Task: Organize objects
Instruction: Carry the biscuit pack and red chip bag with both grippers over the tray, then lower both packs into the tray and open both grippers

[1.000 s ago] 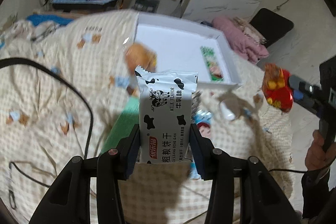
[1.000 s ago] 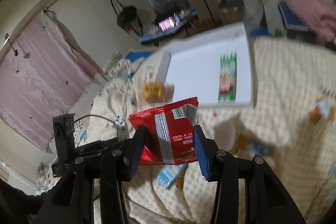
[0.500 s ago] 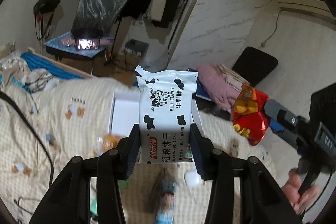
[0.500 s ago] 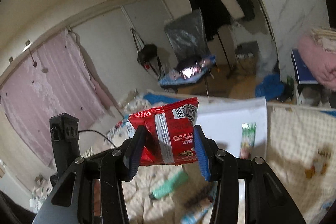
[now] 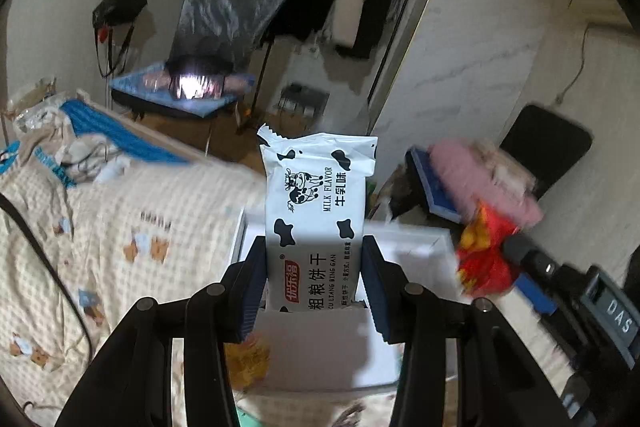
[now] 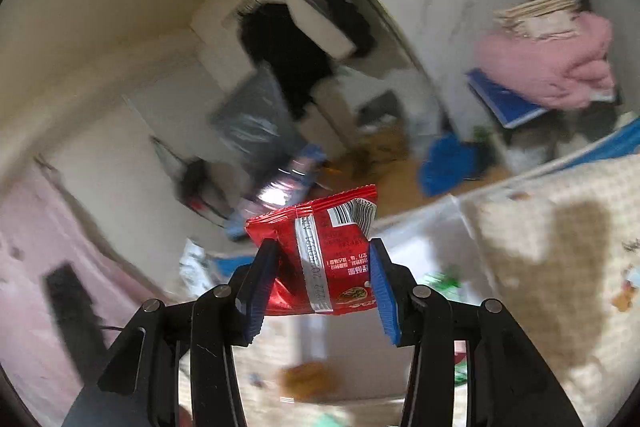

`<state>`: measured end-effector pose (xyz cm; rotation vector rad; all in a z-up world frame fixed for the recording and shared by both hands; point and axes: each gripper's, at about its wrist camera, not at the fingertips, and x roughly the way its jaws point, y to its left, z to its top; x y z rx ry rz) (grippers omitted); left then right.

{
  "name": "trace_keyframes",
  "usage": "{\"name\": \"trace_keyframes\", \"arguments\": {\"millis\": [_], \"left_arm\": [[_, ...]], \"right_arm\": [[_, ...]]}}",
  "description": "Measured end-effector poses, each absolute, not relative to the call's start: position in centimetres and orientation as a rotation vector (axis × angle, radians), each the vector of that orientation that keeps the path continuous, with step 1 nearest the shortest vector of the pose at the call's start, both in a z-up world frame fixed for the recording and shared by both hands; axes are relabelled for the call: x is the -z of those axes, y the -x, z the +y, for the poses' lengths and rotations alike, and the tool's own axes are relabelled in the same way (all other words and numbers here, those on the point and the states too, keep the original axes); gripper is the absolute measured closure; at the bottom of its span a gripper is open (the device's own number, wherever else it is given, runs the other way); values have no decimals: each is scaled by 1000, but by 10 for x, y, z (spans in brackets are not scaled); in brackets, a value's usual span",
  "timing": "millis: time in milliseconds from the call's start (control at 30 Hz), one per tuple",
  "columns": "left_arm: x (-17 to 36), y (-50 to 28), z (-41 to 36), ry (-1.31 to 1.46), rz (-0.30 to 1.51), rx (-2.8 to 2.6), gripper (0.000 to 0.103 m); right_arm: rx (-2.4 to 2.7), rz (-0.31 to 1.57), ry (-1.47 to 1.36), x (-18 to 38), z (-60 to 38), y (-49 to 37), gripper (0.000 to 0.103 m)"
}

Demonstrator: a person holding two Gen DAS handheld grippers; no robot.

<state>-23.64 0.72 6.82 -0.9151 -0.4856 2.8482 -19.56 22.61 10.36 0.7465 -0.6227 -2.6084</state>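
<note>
White cow-spotted biscuit packet (image 5: 316, 211) (milk flavour) stands upright.

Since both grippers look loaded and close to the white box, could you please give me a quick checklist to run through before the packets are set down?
1. Left gripper clamped on the milk biscuit packet: ok, pads press both sides.
2. Right gripper clamped on the red snack packet: ok, pinched between both pads.
3. White box beneath the biscuit packet: ok, its floor lies under the left gripper.
4. Free space in the box for both packets: cannot tell, the frames are blurred and the packets hide much of it.
5. Grippers clear of each other: ok, the right one sits off to the side in the left wrist view.
6. Red packet over the box: cannot tell, the view below is smeared.
</note>
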Motion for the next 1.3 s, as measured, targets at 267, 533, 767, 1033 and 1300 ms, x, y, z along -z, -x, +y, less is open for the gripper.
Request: {"name": "trace_keyframes", "arguments": {"millis": [267,533,767,1033,1300], "left_arm": [[-17,249,12,1018,-541,-2669,54],[11,249,26,1175,-460,-2628,54],[16,251,32,1291,-468,-2565,54],[22,253,29,1349,-493,-2510,54],[23,255,29,1355,-491,-2515,54]], "right_arm": [[2627,-505,-896,-48,219,217,56],[2612,-326,-1032,-8,201,217,56],[2582,-287,-1093,-4,199,216,56],[2518,-335,-1153,3,201,221,56],[2490,-358,-1183,6,200,223,56]]}}
